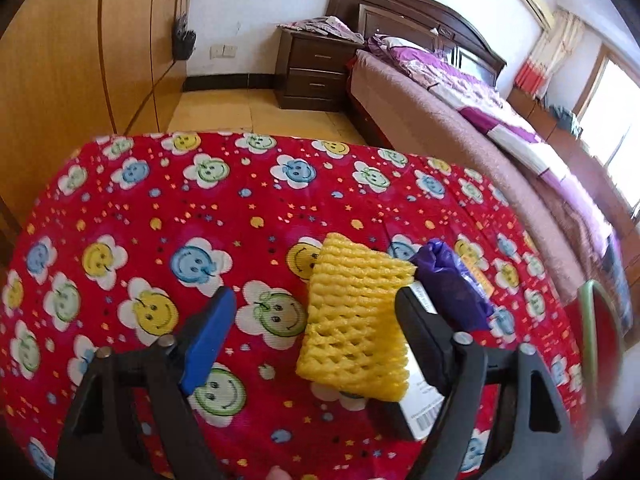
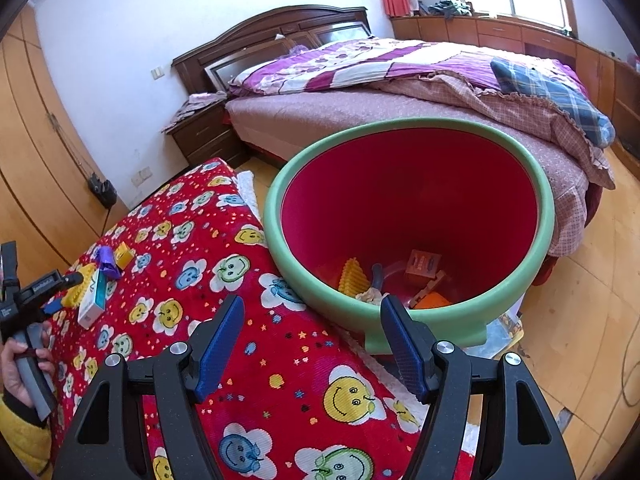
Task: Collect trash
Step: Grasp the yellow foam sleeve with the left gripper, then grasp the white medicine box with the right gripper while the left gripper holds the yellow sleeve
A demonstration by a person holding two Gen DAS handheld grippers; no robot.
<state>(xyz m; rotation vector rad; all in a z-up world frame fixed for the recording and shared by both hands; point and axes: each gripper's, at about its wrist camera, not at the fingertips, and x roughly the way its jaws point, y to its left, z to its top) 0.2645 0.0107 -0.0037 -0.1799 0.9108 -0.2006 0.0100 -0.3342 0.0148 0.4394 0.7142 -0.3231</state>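
Note:
On the red smiley-face cloth of the table [image 1: 160, 200] a yellow foam net [image 1: 356, 320] lies partly on a white barcoded box [image 1: 426, 412]. A crumpled purple bag [image 1: 448, 276] is just behind them. My left gripper [image 1: 316, 296] is open and straddles the net; its left blue pad is well clear of it. The right wrist view shows the left gripper [image 2: 66, 292], the white box [image 2: 94, 300], the purple bag [image 2: 106, 260] and a small yellow box [image 2: 124, 254]. My right gripper [image 2: 312, 304] is open and empty, in front of the green-rimmed red bin [image 2: 280, 188].
The bin holds a yellow foam net [image 2: 352, 276], an orange box [image 2: 424, 260] and other scraps, and stands against the table's right edge. A bed [image 2: 360, 112], a dark nightstand [image 1: 316, 68] and a wooden wardrobe [image 1: 80, 60] ring the room. A person's hand [image 2: 16, 364] holds the left gripper.

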